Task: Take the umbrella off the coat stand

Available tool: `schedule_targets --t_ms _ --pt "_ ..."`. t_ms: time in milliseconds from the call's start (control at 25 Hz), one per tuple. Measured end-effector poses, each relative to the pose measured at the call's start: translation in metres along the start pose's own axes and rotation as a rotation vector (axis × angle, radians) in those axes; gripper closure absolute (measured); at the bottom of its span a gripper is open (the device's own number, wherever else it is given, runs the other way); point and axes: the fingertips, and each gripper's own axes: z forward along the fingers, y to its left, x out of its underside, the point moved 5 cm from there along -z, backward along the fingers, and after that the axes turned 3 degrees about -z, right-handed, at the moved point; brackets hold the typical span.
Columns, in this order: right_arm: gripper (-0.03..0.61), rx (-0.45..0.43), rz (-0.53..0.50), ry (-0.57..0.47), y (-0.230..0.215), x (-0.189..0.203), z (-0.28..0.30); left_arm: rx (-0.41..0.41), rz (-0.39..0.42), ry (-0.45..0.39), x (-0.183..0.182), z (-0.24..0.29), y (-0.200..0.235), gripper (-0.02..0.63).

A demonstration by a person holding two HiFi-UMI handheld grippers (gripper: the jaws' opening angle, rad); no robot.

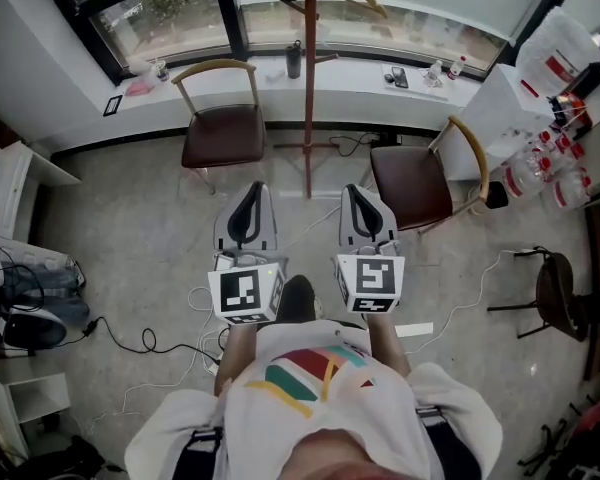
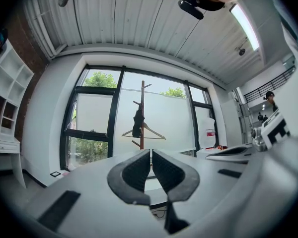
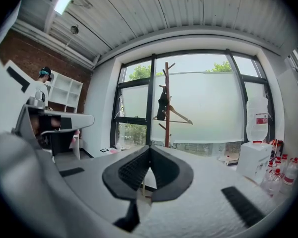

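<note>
- Standing before the window [image 1: 180,13], the wooden coat stand [image 1: 309,88] is rising between two brown chairs [image 1: 223,128].
- A person [image 1: 320,408] in a white T-shirt is holding both tools out in front.
- The left gripper [image 1: 252,193] and right gripper [image 1: 352,193] are pointing towards the stand from well back, each with jaws pressed together on nothing.
- The dark folded umbrella [image 2: 137,123] is hanging high on the stand's pole, just beside a wooden clothes hanger [image 2: 155,131].
</note>
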Motion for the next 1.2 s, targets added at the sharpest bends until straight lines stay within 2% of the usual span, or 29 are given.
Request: schedule_targets --t_ms 240,560,800,1000,1200 --pt "0.578 0.003 -0.005 -0.004 -0.015 0.001 0.012 -0.021 -0.010 -0.013 0.002 0.017 0.006 0.601" --pt "0.578 0.020 -0.054 0.003 -0.036 0.003 0.056 -0.010 -0.035 -0.047 0.011 0.069 0.023 0.601" --pt "0.578 0.025 -0.053 0.007 -0.047 0.000 0.104 0.004 -0.047 -0.056 0.013 0.116 0.038 0.601" --pt "0.578 0.012 -0.053 0.022 -0.051 0.001 0.150 0.018 -0.051 -0.031 0.023 0.160 0.054 0.601" --pt "0.578 0.019 -0.047 0.015 -0.064 -0.013 0.201 0.035 -0.050 -0.035 0.015 0.214 0.073 0.601"
